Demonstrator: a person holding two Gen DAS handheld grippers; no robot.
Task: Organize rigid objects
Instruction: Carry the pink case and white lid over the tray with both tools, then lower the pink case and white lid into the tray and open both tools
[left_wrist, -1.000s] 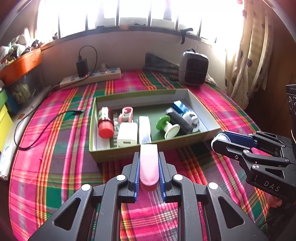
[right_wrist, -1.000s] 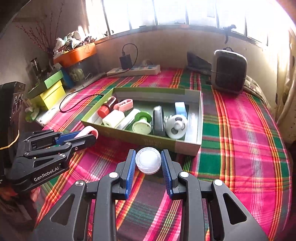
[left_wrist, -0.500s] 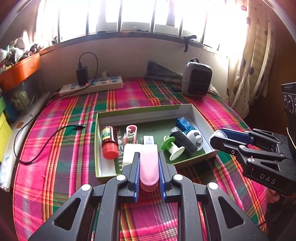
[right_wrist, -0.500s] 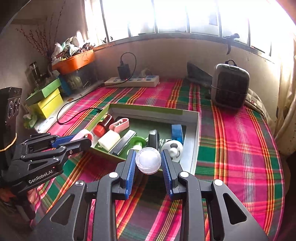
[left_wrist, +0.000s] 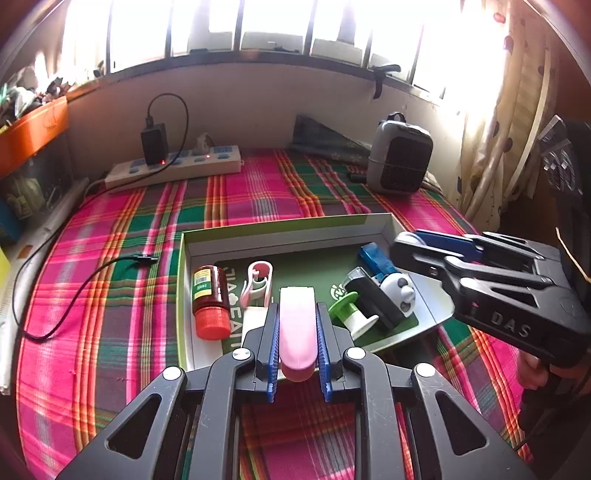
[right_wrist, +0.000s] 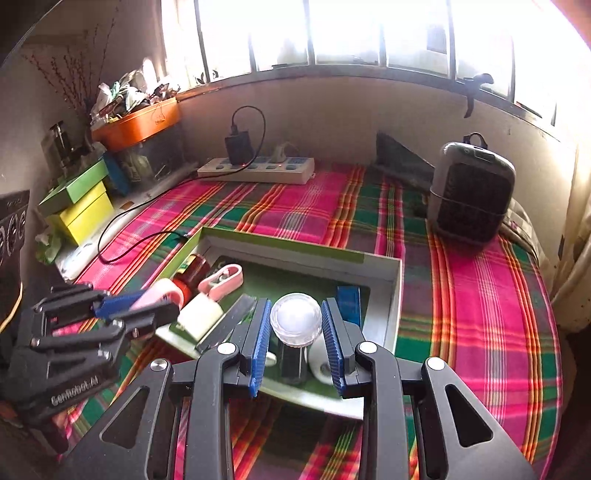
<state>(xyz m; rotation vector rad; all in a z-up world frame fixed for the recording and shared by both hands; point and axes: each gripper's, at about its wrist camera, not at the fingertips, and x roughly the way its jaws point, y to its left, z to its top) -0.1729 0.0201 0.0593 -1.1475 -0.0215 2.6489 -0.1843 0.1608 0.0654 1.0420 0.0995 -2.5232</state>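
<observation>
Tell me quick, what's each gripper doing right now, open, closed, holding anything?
Left gripper: closed on a pink oblong object, above the green box.
Right gripper: closed on a small clear round jar, also above the box.

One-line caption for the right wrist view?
Right tool holds a clear round jar above the green box.

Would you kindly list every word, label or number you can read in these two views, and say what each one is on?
"DAS": raised letters on the right gripper body.
"GenRobot.AI": raised letters on the left gripper body.
Large pale letters on the green tray floor: upside down and partly covered, not readable.
Yellow label on the brown bottle: too small to read.
</observation>
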